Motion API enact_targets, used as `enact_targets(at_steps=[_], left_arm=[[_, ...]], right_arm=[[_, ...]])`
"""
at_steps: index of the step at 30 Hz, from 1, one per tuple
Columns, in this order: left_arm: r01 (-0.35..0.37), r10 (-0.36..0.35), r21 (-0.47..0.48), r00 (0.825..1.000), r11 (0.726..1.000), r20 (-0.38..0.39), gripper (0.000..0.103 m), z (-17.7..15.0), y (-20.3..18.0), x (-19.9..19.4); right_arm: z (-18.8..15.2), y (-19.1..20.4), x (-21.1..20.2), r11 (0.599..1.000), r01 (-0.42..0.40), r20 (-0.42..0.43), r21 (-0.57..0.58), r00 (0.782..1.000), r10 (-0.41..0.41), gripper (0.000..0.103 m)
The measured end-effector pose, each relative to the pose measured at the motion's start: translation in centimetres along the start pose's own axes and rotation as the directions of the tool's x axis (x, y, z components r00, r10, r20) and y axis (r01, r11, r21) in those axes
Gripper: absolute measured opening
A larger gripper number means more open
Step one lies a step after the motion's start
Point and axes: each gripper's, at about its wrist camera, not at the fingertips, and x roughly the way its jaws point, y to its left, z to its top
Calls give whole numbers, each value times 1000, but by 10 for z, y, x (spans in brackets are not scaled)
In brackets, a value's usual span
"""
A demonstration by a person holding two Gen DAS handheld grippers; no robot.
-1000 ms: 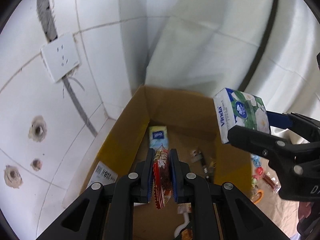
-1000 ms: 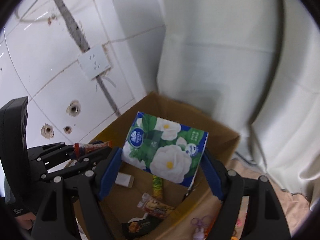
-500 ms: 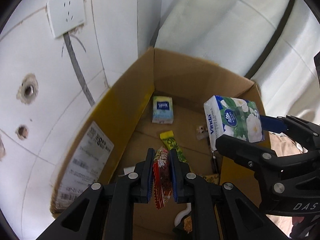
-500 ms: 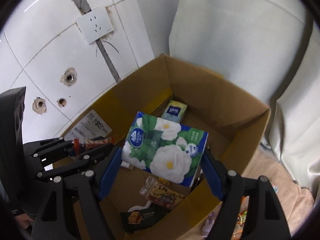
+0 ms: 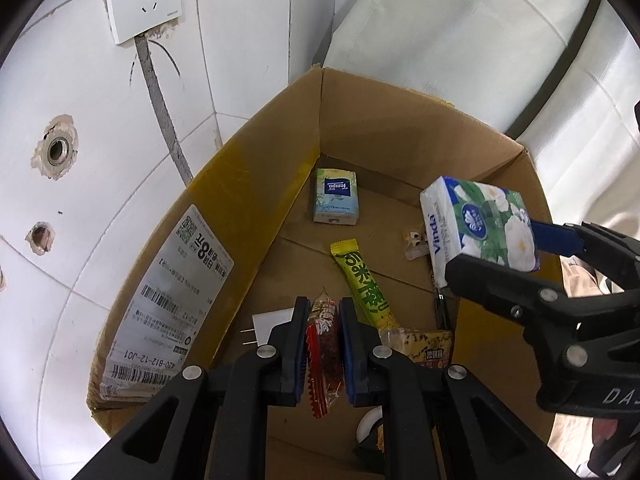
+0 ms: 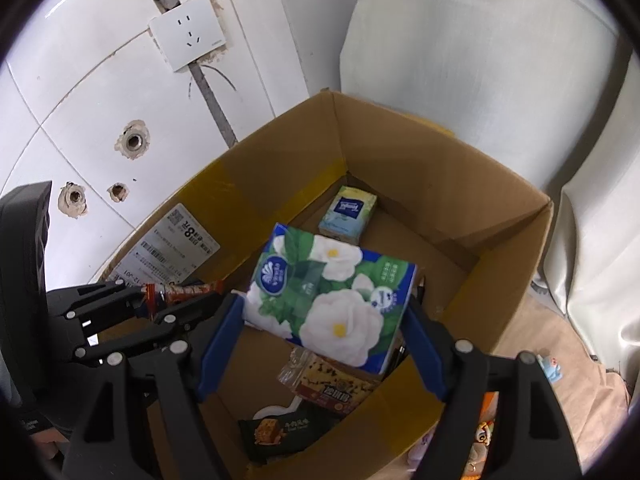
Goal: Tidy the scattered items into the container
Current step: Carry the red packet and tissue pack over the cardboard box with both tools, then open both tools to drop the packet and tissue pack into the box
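Note:
An open cardboard box (image 5: 248, 208) (image 6: 516, 248) stands in the tiled corner. My left gripper (image 5: 323, 320) is shut on a red snack packet (image 5: 322, 354), held above the box's near left part; the right wrist view shows that packet (image 6: 182, 290) too. My right gripper (image 6: 324, 320) is shut on a green floral tissue pack (image 6: 328, 300) (image 5: 480, 224), hanging over the box's right side. On the box floor lie a small blue tissue packet (image 5: 335, 196) (image 6: 348, 210), a yellow-green snack bar (image 5: 362, 284) and a yellow snack pack (image 6: 336, 384).
White tiled walls with a socket (image 5: 142, 4) and drill holes stand behind the box. A white curtain (image 6: 480, 60) hangs at the right. Small toys (image 6: 484, 436) lie on beige cloth outside the box's right wall. A dark snack bag (image 6: 288, 432) lies at the box's near end.
Both grippers have tipped downward and moved in over the box, so its floor and contents now show. Each still holds its item.

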Motion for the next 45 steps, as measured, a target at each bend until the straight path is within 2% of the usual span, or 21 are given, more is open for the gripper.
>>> enact_targets(at_steps=[5, 14, 17, 23, 27, 28, 30, 31, 32, 41, 45], left_arm=[[5, -5, -10, 1000, 1000, -10, 15, -2, 1, 1], [3, -3, -11, 1000, 1000, -19, 15, -6, 0, 3], [2, -2, -9, 1000, 1000, -25, 15, -6, -1, 3], [1, -2, -10, 999, 1000, -44, 16, -5, -3, 4], [-27, 26, -31, 999, 999, -34, 17, -3, -3, 3], [-18, 17, -39, 999, 999, -42, 21, -2, -2, 4], [-10, 8, -44, 999, 999, -48, 52, -2, -3, 5], [-18, 16, -39, 999, 999, -42, 85, -1, -4, 4], [-19, 18, -31, 999, 999, -36, 103, -2, -6, 4], [-13, 13, 3, 1000, 1000, -29, 103, 3, -24, -6], [5, -4, 14, 1000, 1000, -13, 103, 8, -38, -20]], right_arm=[[0, 1, -1, 1000, -6, 11, -8, 1000, 6, 82], [2, -3, 0, 999, 43, -5, 6, 999, -43, 83], [2, -6, -6, 998, 53, 28, 26, 998, -54, 102], [4, -14, -19, 995, 87, 79, 51, 993, -91, 103], [3, -22, -29, 991, 110, 103, 76, 988, -117, 103], [2, -25, -33, 990, 113, 108, 81, 987, -122, 103], [-1, -32, -39, 988, 131, 117, 86, 983, -141, 103], [-3, -36, -43, 986, 139, 122, 91, 981, -150, 103], [-5, -40, -48, 985, 143, 127, 99, 980, -155, 103], [-26, -72, -88, 971, 155, 176, 182, 966, -187, 103], [-35, -87, -117, 967, 136, 228, 218, 956, -186, 103]])
